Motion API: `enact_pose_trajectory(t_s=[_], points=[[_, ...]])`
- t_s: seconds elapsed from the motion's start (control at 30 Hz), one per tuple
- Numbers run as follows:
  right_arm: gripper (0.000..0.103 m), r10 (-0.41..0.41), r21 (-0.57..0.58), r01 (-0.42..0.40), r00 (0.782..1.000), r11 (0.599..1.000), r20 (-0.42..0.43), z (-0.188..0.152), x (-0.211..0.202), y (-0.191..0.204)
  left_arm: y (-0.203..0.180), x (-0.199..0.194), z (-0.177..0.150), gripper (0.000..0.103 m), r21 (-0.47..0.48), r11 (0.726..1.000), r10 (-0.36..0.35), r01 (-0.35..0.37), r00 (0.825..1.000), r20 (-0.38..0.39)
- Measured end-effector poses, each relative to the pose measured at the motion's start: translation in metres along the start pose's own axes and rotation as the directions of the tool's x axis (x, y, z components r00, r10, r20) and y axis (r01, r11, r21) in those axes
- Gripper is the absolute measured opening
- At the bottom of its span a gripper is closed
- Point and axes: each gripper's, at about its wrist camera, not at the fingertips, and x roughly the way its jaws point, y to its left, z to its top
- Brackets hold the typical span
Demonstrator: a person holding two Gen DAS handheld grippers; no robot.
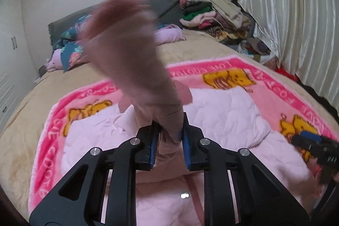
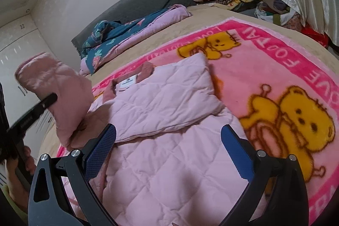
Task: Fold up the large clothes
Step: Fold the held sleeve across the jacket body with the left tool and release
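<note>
the pink quilted jacket (image 2: 169,120) is spread on the bear blanket (image 2: 275,69), centre frame. its sleeve (image 1: 135,60) is pinched in the left gripper (image 1: 169,137), raised at upper left. the right gripper (image 2: 169,147) is spread, empty. the sleeve is best laid flat across the body, wrinkles smoothed.

Bear blanket (image 2: 275,69); clothes pile (image 1: 216,16); curtain (image 1: 292,14)

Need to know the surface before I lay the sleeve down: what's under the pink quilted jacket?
The pink quilted jacket lies on a pink teddy-bear blanket, which is spread over a tan bedcover. What lies directly beneath the jacket's body is covered. The left gripper holds its sleeve lifted.
</note>
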Motion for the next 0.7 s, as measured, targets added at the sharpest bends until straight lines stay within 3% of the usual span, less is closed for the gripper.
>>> enact_pose_trajectory(t_s=[0.3, 0.5, 0.67, 0.7], points=[[0.099, -0.07, 0.038, 0.069, 0.998, 0.997, 0.011, -0.006, -0.004, -0.028, -0.034, 0.027, -0.029, 0.012, 0.101, 0.995, -0.012, 0.019, 0.997, -0.07], [0.099, -0.098, 0.054, 0.098, 0.995, 0.994, 0.003, -0.008, -0.004, -0.036, -0.055, 0.04, -0.052, 0.012, 0.203, 0.979, 0.023, -0.002, 0.995, -0.102], [0.099, -0.097, 0.05, 0.097, 0.995, 0.994, 0.005, -0.005, -0.002, -0.032, -0.07, 0.046, -0.074, 0.023, 0.319, 0.948, 0.055, -0.012, 0.99, -0.128], [0.099, -0.093, 0.053, 0.092, 0.996, 0.994, 0.003, -0.004, -0.001, -0.031, -0.07, 0.046, -0.077, 0.038, 0.318, 0.948, 0.043, 0.004, 0.989, -0.141]])
